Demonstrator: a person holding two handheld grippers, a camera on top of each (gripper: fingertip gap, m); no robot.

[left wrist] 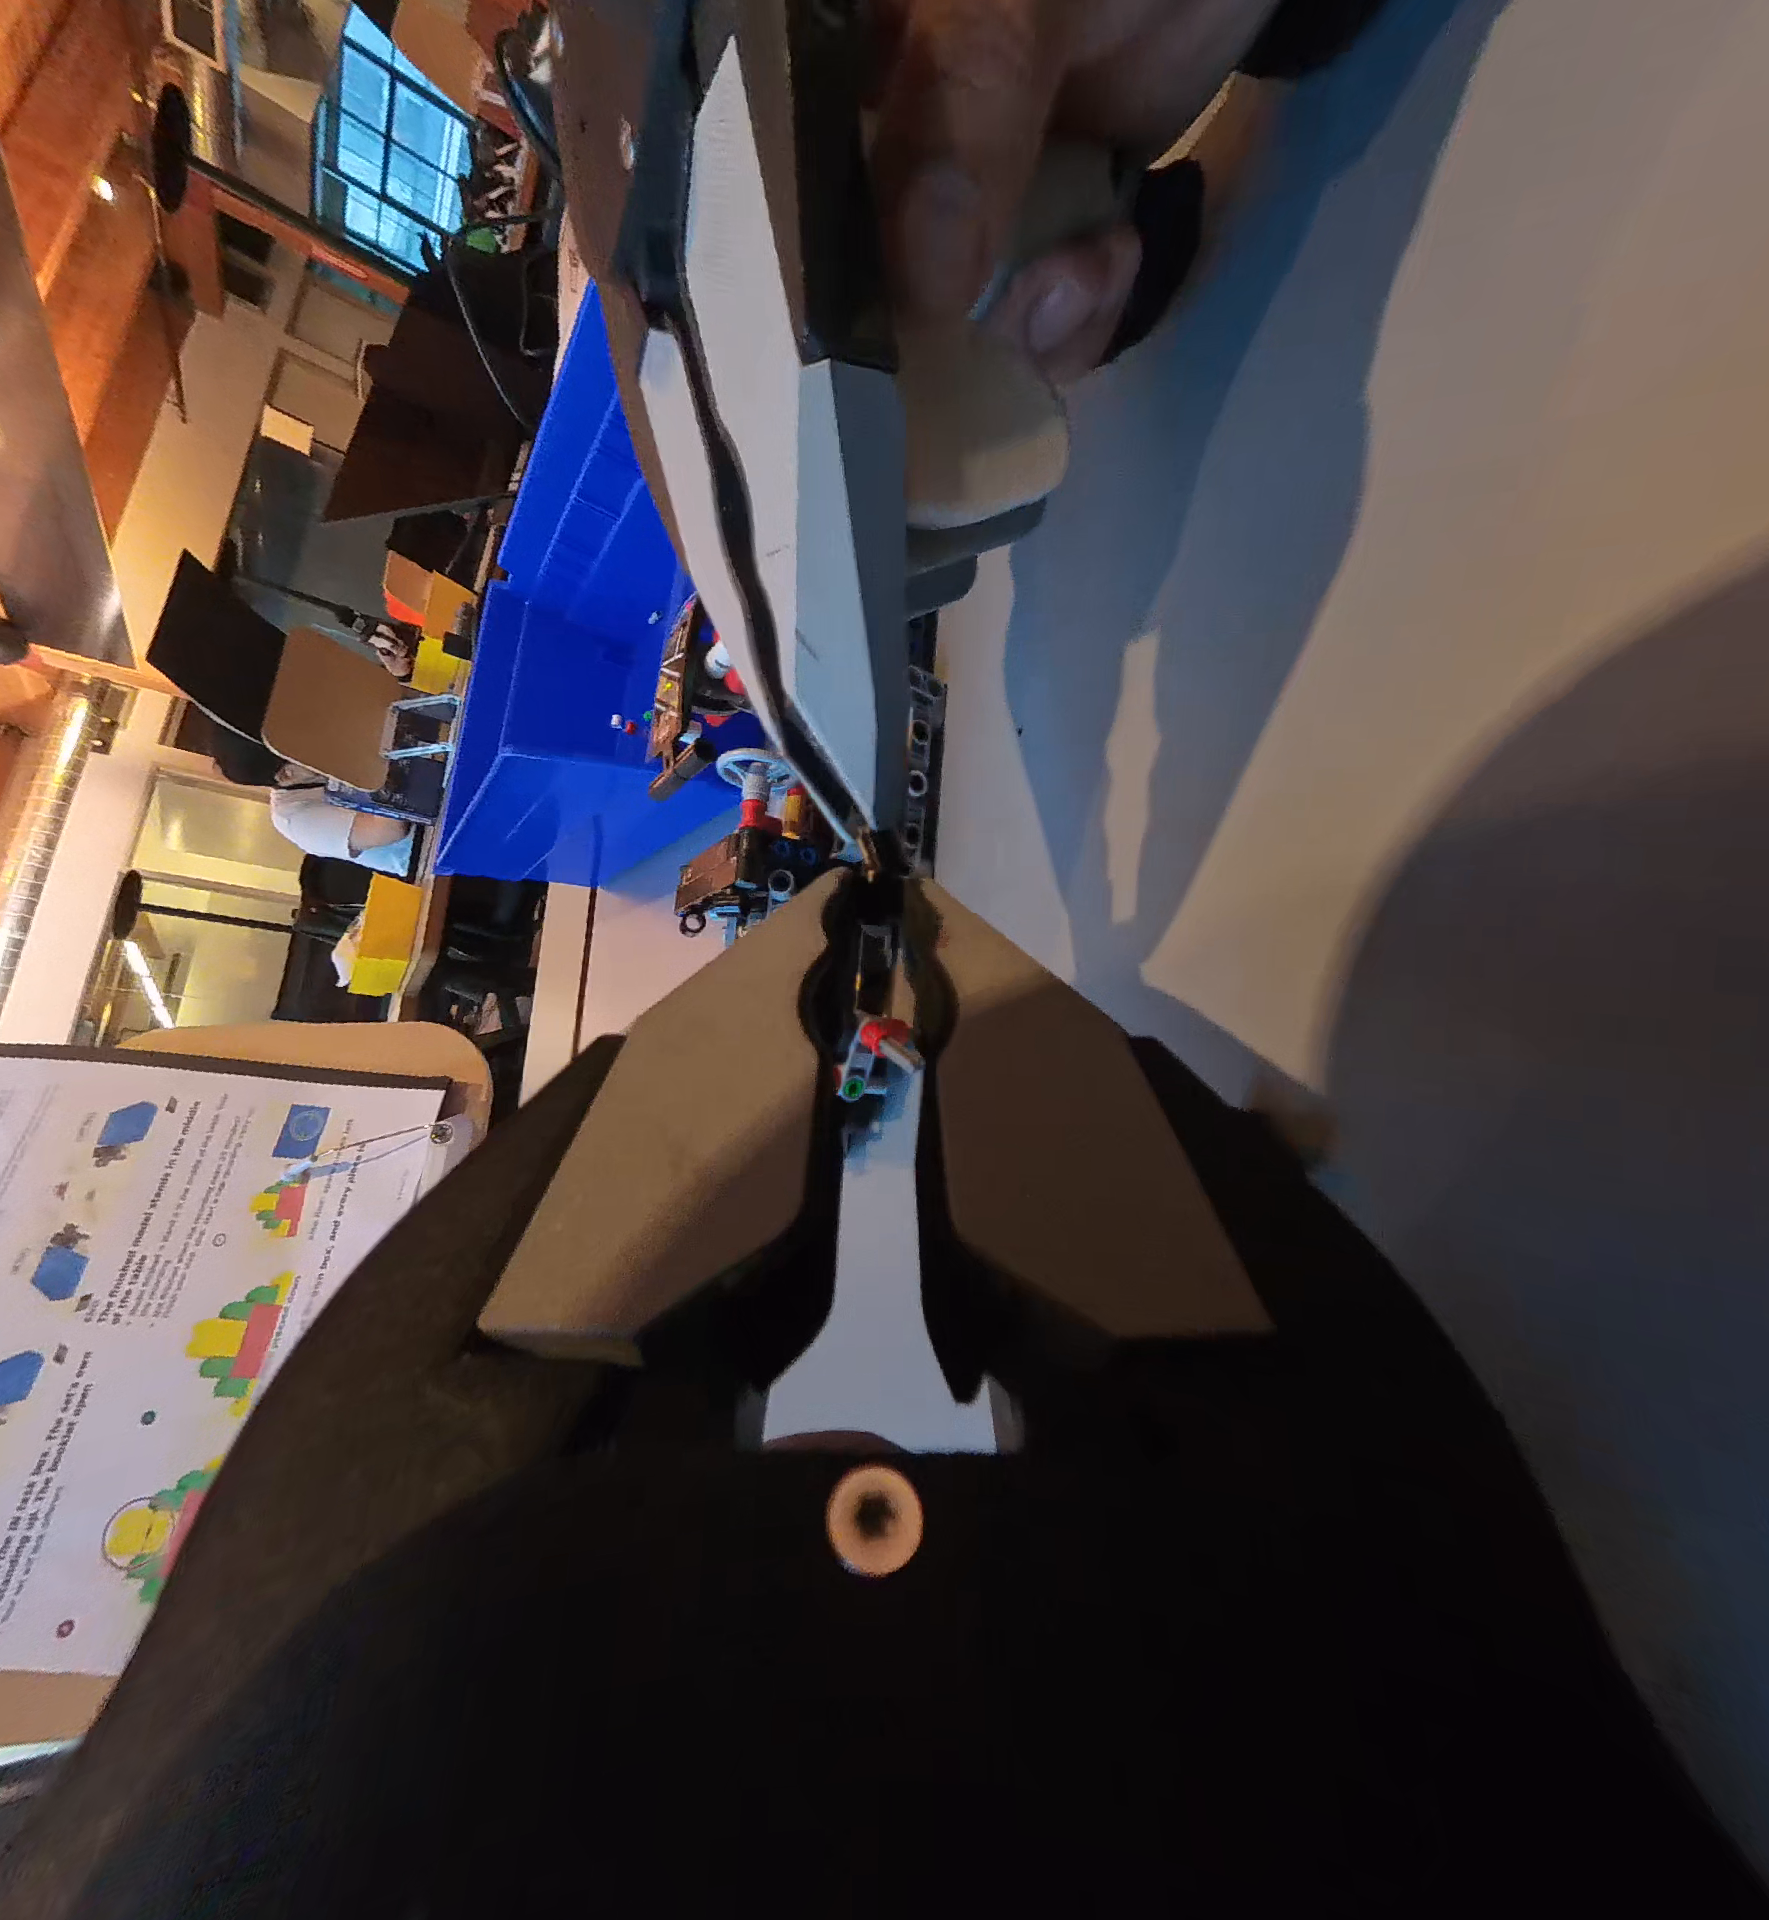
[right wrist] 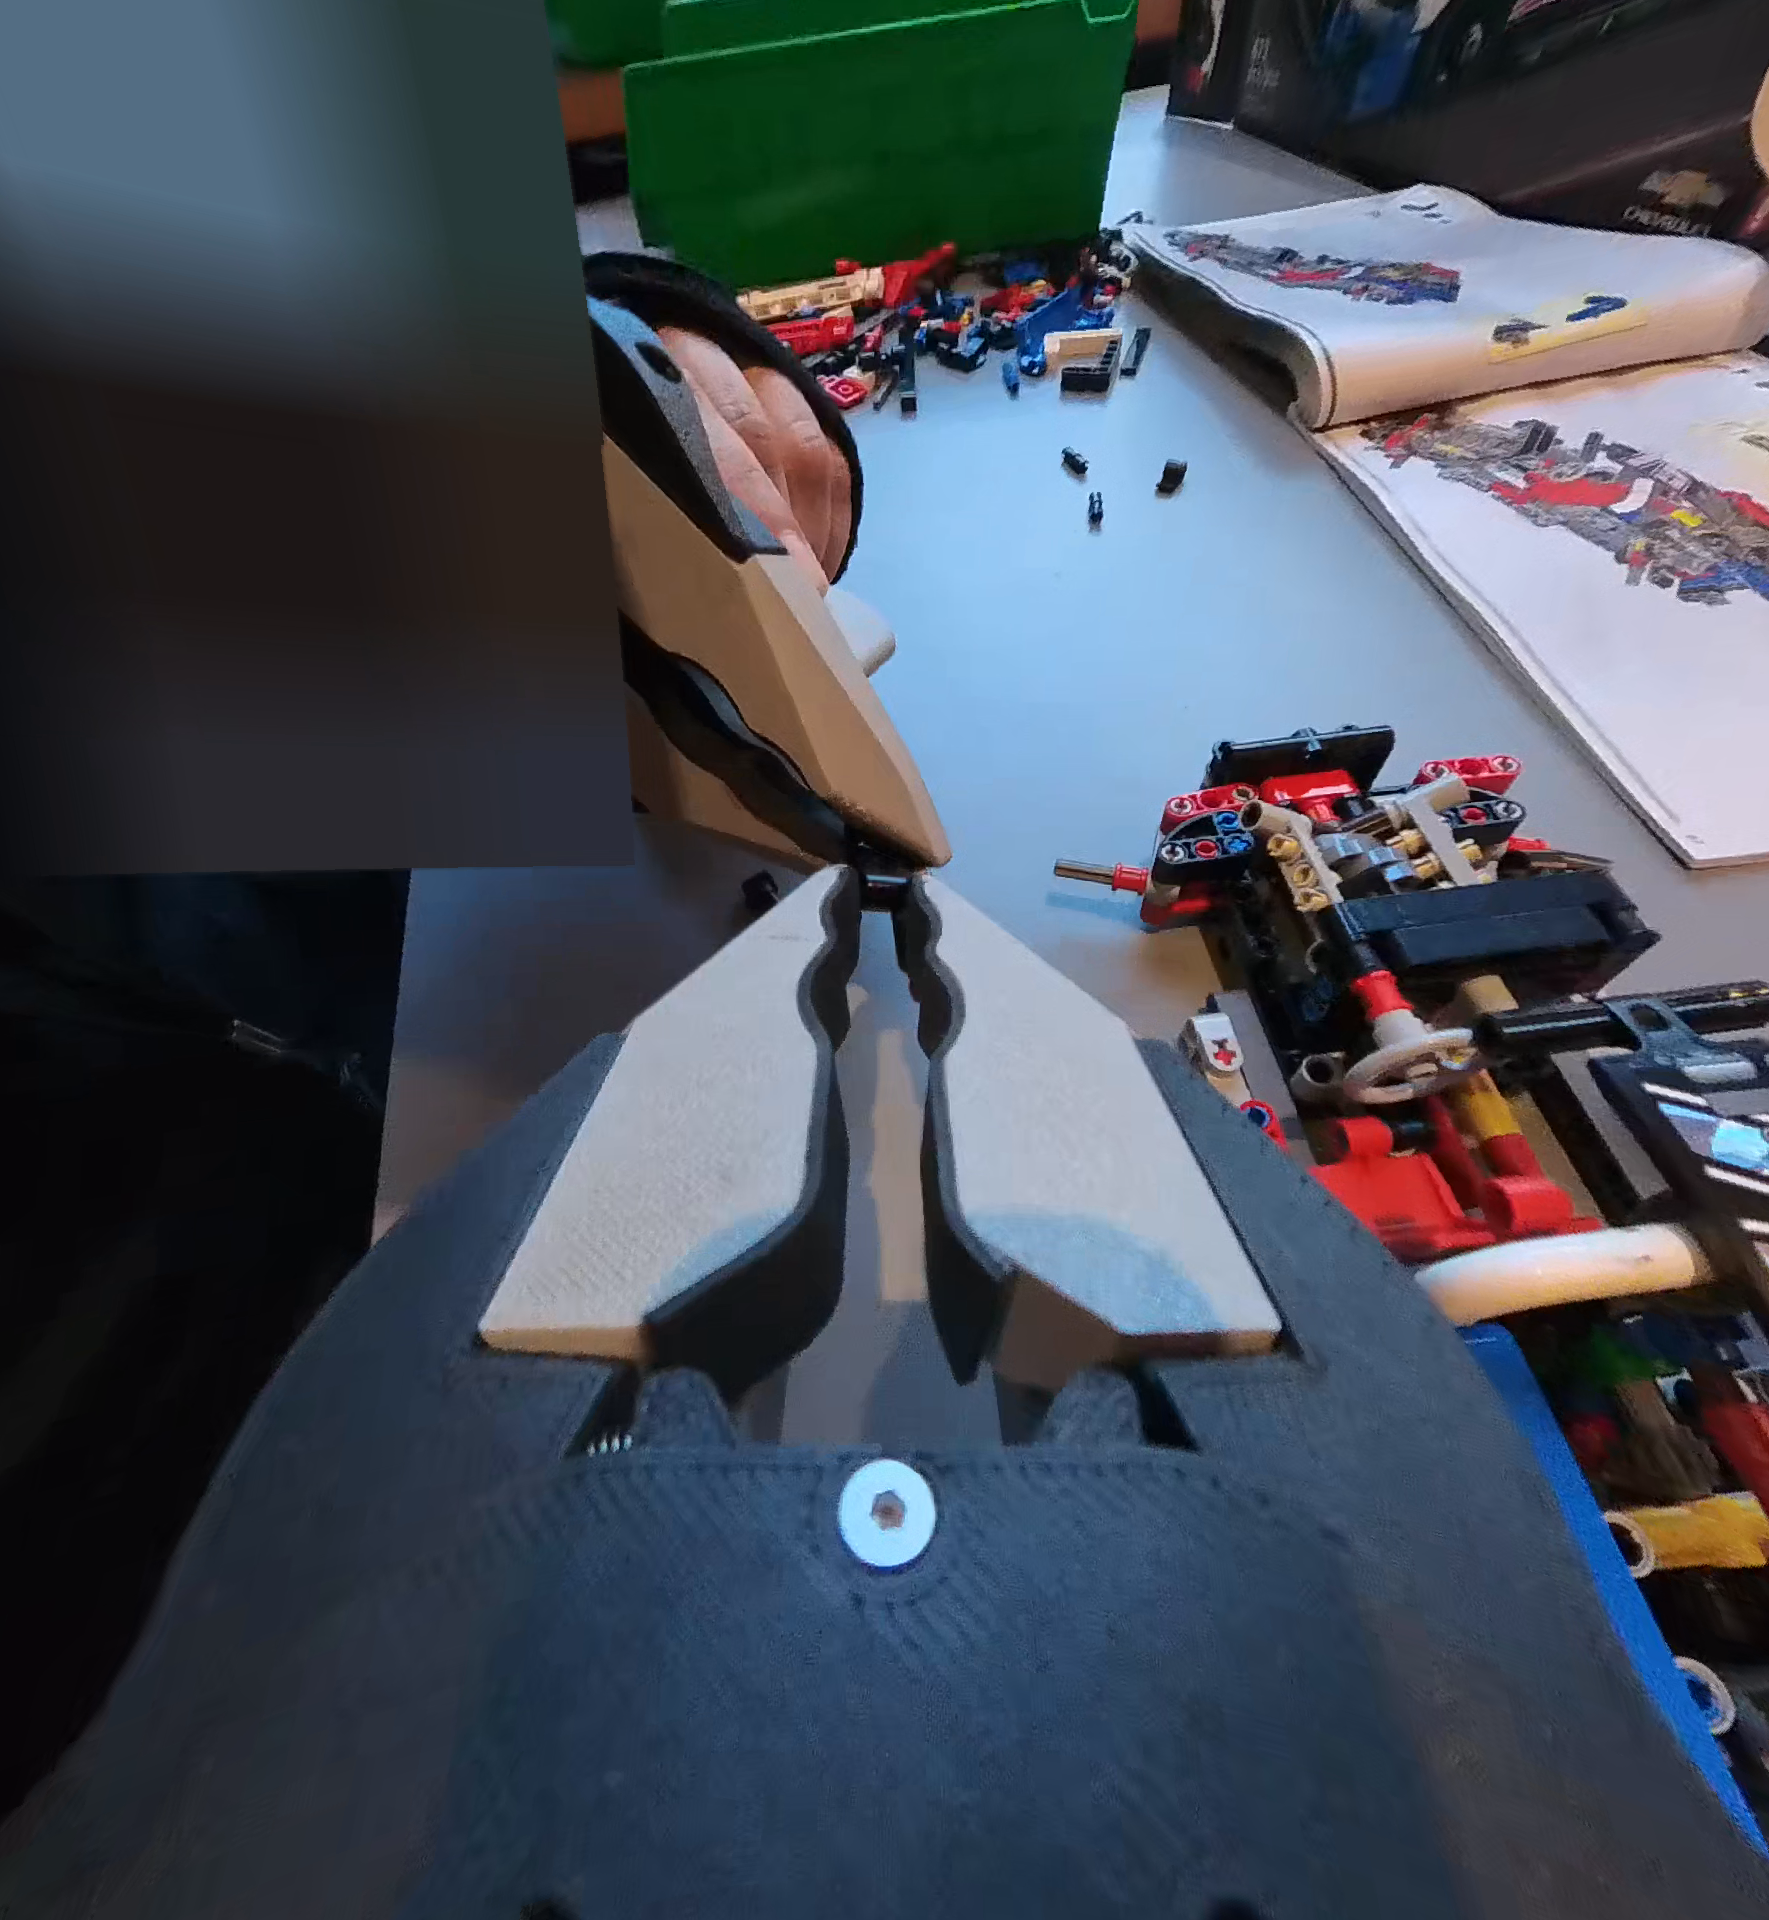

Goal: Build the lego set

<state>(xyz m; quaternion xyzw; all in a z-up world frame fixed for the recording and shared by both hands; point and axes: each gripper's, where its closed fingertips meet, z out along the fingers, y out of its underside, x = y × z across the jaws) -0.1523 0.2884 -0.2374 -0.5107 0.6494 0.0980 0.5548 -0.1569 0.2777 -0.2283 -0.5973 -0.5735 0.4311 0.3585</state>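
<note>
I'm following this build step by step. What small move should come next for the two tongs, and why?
Probably press the two tongs gently toward each other to seat the small black piece. The right tongs and left tongs meet tip to tip, both closed on that piece above the table, so it looks like a join in progress. What exactly mates is too small to tell.

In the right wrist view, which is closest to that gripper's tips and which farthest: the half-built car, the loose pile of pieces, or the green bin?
From the right gripper:
1. Half-built car, on the table to its right.
2. Loose pile of pieces, farther back, ahead.
3. Green bin, behind the pile at the table's far edge.
</note>
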